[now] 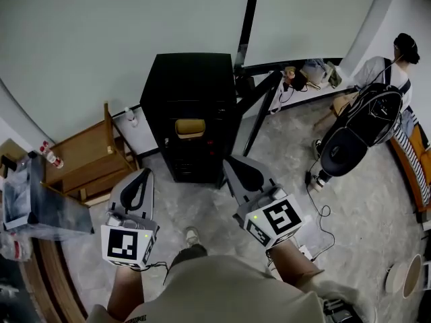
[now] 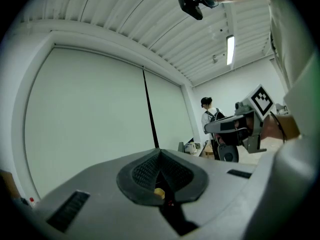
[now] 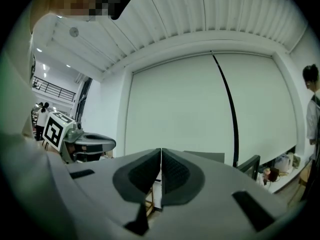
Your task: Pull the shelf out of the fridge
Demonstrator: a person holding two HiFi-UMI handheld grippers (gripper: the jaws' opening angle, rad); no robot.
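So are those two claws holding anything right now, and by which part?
Nothing is held. The left claw and the right claw are both closed with nothing between their jaws. The tall black fridge stands ahead of them.

I read this as lab or test studio, not home. Tall white wall panels (image 1: 101,25), ribbed ceiling (image 2: 125,9) with strip light (image 2: 230,49). Small black fridge (image 1: 192,106) stands alone on bare mottled floor (image 1: 357,214). Loose cables (image 1: 322,215) trail across floor. Cluttered bench (image 1: 310,73) along wall, second person (image 1: 394,62) at work beside it.
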